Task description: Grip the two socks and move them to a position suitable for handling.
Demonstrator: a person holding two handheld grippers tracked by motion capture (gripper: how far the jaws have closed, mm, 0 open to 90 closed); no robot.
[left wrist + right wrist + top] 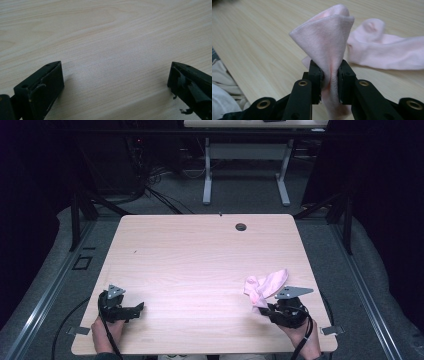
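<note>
In the high view, my left hand (102,332) enters at the lower left of the frame and holds the left gripper (134,309) low over the near edge of the table (200,255). In the left gripper view its jaws stand wide apart at the lower corners of the frame, with bare wood grain between them and nothing held.

My right hand (302,337) enters at the lower right of the high view and holds the right gripper (263,309) over the near right part of the table. In the right gripper view, the right gripper (330,82) is clamped on a pink sock (329,42): the fabric is pinched between the two jaws in the lower centre of the frame, and a folded part rises above them to a rounded peak near the top centre.

The rest of the pink sock (265,285) extends beyond the jaws. In the right gripper view it lies across the right side of the frame on the wood. In the high view it sits just above the right gripper, reaching toward the upper right.

Farther off, a small dark hole (241,226) is set in the tabletop near its far edge, right of centre. Beyond the table, at the top of the high view, I see grey floor (240,200) and the white legs of a second table (245,150).
</note>
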